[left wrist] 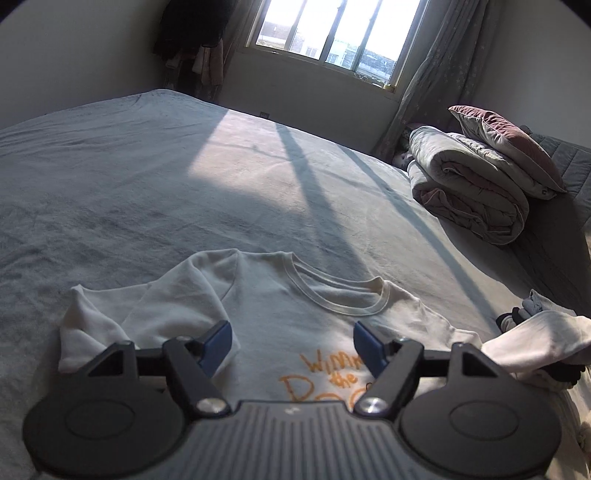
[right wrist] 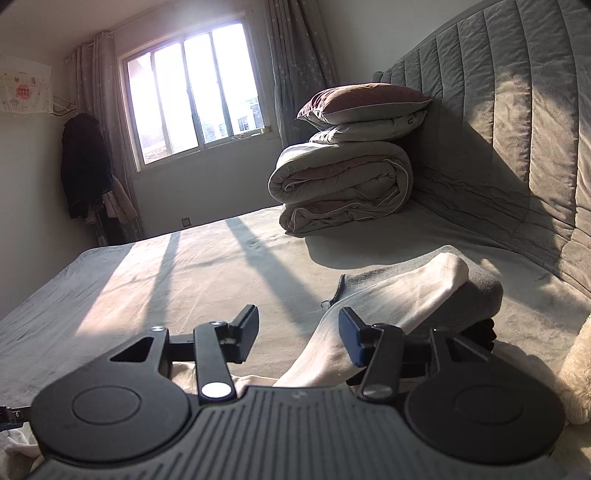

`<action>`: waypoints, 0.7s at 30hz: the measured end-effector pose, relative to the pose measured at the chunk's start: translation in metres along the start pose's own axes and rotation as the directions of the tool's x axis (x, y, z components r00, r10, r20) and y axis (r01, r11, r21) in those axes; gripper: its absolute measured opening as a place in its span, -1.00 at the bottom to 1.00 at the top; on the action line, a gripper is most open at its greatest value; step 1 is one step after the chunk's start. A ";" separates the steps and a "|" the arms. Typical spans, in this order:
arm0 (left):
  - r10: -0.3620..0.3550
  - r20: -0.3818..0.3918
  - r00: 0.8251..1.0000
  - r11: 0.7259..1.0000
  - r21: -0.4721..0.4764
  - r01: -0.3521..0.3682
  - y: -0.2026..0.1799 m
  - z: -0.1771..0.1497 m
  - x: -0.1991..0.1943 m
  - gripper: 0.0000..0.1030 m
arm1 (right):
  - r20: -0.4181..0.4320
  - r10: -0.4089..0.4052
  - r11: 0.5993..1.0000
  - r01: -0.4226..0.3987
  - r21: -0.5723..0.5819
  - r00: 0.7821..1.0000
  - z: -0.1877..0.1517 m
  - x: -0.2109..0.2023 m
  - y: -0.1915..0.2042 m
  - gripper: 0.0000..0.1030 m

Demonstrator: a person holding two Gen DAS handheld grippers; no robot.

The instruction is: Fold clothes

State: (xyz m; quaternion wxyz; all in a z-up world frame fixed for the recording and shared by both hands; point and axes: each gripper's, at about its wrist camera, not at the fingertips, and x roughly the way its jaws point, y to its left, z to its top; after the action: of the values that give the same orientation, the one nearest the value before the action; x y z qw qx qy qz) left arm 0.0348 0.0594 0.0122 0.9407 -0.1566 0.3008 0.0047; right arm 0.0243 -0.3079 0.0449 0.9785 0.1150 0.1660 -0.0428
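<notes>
We see the white sweatshirt [left wrist: 273,306] lying flat, collar toward the window [left wrist: 332,29], length running away from us; left gripper [left wrist: 291,343] and right gripper [right wrist: 297,334] gape, empty

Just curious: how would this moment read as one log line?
shirt: flat on bed | left tool: open, empty | right tool: open, empty, over sleeve

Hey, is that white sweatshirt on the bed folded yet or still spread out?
Partly folded. The white sweatshirt lies face up, collar and orange lettering showing; one sleeve is folded across it, the other trails over a grey folded garment.
</notes>
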 end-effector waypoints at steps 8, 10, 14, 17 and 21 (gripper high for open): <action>0.067 0.001 0.998 0.987 -0.148 -0.066 0.082 -0.001 -0.012 0.46 | -0.058 0.079 0.995 -0.082 -0.053 0.995 -0.023 0.011 0.060 0.04; 0.073 -0.001 0.997 0.979 -0.191 -0.071 0.099 -0.004 -0.013 0.46 | -0.077 0.101 0.992 -0.106 -0.066 0.992 -0.028 0.017 0.078 0.05; 0.041 -0.034 0.999 0.950 -0.308 -0.049 0.140 -0.013 -0.013 0.45 | -0.118 0.150 0.982 -0.161 -0.094 0.982 -0.038 0.029 0.115 0.05; -0.016 -0.046 0.999 0.930 -0.368 -0.002 0.168 -0.020 -0.013 0.39 | -0.149 0.215 0.967 -0.232 -0.103 0.965 -0.053 0.037 0.150 0.05; -0.071 -0.008 0.997 0.925 -0.374 0.063 0.198 -0.027 -0.013 0.02 | -0.243 0.323 0.924 -0.360 -0.129 0.915 -0.077 0.050 0.206 0.05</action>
State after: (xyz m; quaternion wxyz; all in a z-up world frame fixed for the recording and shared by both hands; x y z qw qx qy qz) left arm -0.0115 0.2405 -0.0591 0.8900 -0.3431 0.2989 0.0280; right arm 0.0721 -0.0917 0.0014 0.9529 0.0620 0.2522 0.1564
